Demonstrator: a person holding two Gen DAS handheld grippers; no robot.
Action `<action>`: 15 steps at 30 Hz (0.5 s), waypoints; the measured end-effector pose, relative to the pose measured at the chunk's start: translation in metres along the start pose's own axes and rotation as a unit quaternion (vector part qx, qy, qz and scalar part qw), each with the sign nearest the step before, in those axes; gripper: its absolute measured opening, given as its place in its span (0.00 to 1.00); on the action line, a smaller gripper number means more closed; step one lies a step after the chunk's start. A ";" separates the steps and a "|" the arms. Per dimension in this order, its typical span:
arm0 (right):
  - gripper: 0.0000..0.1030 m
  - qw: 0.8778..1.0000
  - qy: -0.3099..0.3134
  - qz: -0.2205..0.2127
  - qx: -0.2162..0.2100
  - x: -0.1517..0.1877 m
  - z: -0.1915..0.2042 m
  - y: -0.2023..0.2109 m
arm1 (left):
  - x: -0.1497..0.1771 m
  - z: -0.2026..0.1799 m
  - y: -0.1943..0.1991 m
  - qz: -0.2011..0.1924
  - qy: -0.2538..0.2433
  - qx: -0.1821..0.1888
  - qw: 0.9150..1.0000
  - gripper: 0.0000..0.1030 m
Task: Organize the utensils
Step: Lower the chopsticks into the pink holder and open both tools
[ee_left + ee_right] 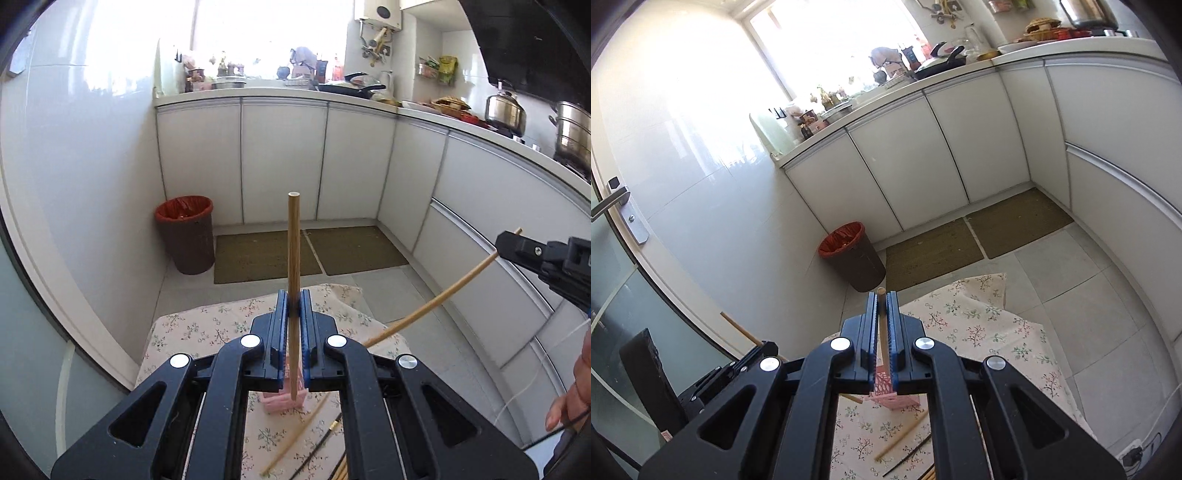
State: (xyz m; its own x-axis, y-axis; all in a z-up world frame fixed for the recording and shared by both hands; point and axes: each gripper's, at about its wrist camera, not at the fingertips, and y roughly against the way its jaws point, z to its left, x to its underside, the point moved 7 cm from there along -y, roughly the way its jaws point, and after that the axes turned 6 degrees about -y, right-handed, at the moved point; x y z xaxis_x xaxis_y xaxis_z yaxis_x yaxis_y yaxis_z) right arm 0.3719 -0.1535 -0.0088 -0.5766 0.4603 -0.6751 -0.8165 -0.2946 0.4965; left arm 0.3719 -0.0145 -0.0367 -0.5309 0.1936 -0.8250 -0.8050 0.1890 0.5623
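Wooden chopstick (pixel 294 258) clamped upright in left gripper (pixel 294 306), lower end over pink holder (pixel 282 402) on floral cloth (pixel 192 328). Second chopstick (pixel 881 325) clenched in right gripper (pixel 882 306), above same holder. Loose chopsticks (pixel 295 435) lie on cloth near holder. Brown bin (pixel 188 236) well apart, by cabinets (pixel 284 162).

You face a kitchen corner. A brown bin (pixel 185 235) with a red liner stands on the floor by the left wall. Two mats (pixel 312 251) lie before white cabinets (pixel 282 158). Steel pots (pixel 505 109) sit at the counter's (pixel 280 94) right end.
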 end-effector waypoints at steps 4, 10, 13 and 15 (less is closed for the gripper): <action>0.05 1.000 0.012 0.020 -0.001 0.010 0.002 -0.036 | 0.008 0.011 -0.038 0.019 0.015 -0.013 1.000 0.05; 0.05 0.999 0.032 0.042 0.005 0.029 0.007 -0.081 | 0.050 0.022 -0.078 0.051 0.044 0.006 0.998 0.07; 0.05 0.998 0.041 0.047 0.009 0.034 0.010 -0.094 | 0.057 0.033 -0.067 0.031 0.074 0.005 0.997 0.20; 0.05 0.998 0.045 0.050 0.009 0.037 0.011 -0.101 | 0.050 0.042 -0.051 0.008 0.088 0.003 0.996 0.21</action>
State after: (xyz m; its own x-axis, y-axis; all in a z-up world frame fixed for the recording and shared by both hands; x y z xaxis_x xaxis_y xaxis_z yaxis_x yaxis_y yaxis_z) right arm 0.4331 -0.0971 -0.0780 -0.6560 0.3523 -0.6675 -0.7547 -0.3193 0.5732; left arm 0.3972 0.0256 -0.1047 -0.5829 0.0256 -0.8121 -0.7941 0.1935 0.5761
